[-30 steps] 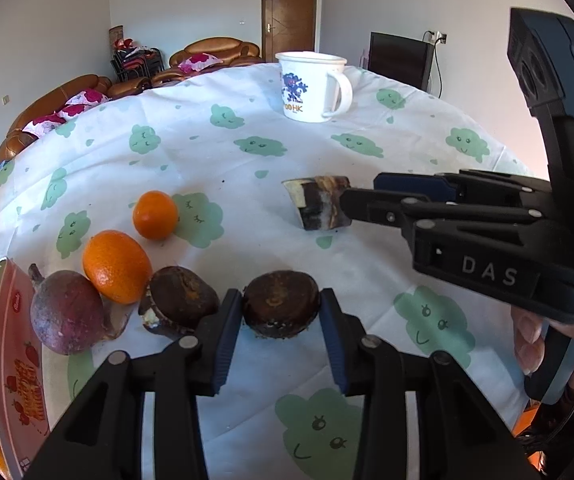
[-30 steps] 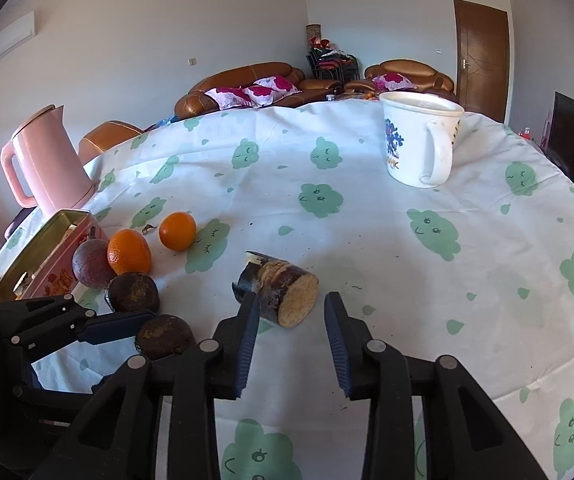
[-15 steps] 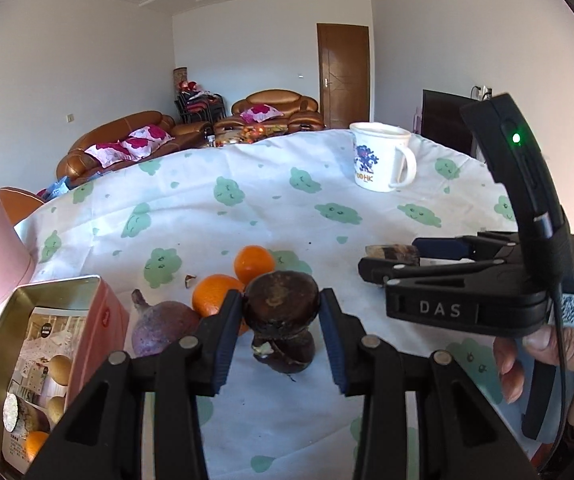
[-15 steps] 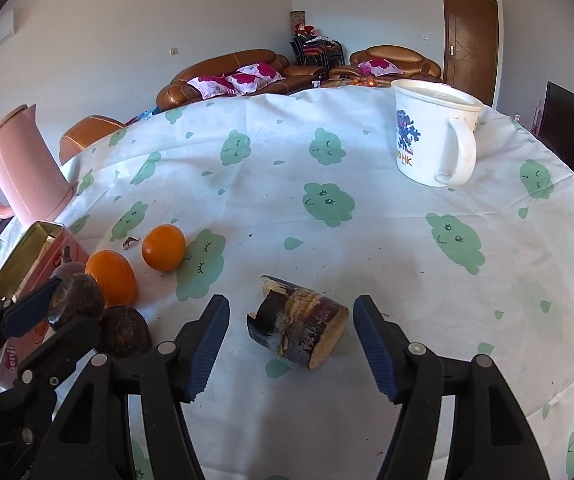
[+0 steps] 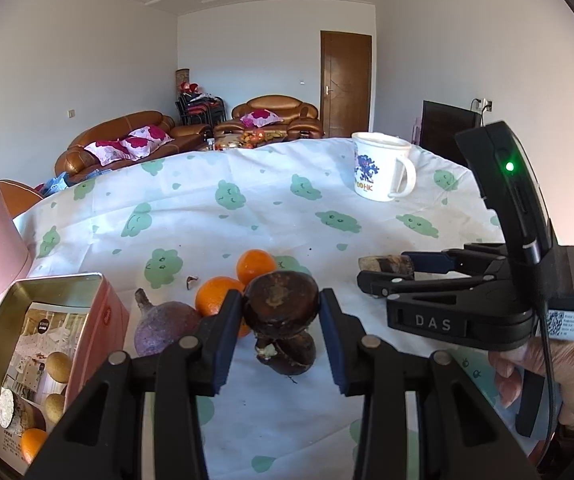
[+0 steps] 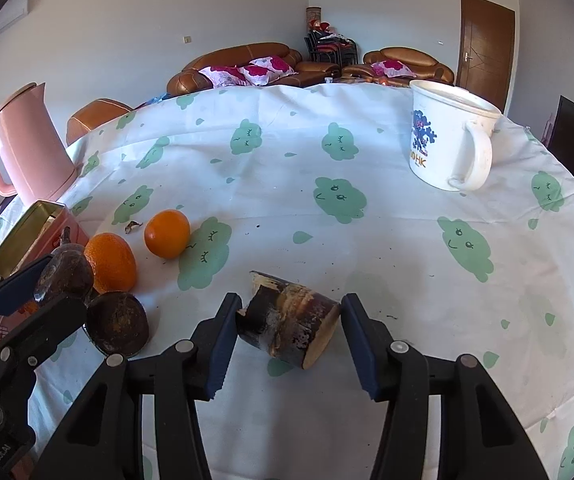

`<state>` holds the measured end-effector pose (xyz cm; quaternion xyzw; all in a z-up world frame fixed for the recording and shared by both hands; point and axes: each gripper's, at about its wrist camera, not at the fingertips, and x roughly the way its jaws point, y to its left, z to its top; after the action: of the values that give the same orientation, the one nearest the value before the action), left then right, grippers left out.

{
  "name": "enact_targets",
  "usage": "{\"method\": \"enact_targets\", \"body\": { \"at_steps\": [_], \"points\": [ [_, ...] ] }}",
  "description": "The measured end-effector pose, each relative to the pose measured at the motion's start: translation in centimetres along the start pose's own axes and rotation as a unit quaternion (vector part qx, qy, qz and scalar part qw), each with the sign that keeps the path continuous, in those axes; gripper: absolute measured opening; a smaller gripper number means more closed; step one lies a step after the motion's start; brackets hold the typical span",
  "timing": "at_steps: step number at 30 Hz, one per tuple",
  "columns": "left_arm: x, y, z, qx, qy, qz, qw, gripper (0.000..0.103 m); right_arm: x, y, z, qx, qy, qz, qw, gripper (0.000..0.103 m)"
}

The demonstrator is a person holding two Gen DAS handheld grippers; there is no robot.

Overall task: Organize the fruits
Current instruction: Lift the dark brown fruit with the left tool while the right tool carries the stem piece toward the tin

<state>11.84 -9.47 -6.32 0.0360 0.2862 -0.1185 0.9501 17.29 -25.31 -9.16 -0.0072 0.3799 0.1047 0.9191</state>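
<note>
My left gripper (image 5: 281, 312) is shut on a dark brown round fruit (image 5: 281, 300) and holds it in the air above a second dark fruit (image 5: 287, 354) on the cloth. Beside them lie a purple fruit (image 5: 163, 326) and two oranges (image 5: 217, 300) (image 5: 255, 266). A short dark sugarcane piece (image 6: 291, 320) lies on its side on the table. My right gripper (image 6: 291, 332) straddles it, its jaws closing, and both blue pads (image 6: 227, 332) meet the piece's ends. An open tin (image 5: 47, 292) at the left holds several small fruits.
A pink kettle (image 6: 27, 148) stands behind the tin at the far left. A white mug (image 6: 443, 140) sits at the back right of the round table with its green-patterned cloth (image 6: 327, 160). A person's hand (image 5: 559, 376) holds the right gripper.
The left gripper has lifted the dark fruit off the table and tilted up, bringing the tin into view. The right jaws spread wide, moved around the cane piece and narrowed onto it.
</note>
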Motion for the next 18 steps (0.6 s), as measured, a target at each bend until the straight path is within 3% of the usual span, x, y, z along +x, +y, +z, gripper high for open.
{"method": "enact_targets", "body": {
  "at_steps": [18],
  "points": [
    [-1.7,1.1,-0.2,-0.025,-0.044,0.006,0.9987,0.041,-4.4,1.7,-0.8,-0.044,-0.112,0.021,0.992,0.053]
  ]
}}
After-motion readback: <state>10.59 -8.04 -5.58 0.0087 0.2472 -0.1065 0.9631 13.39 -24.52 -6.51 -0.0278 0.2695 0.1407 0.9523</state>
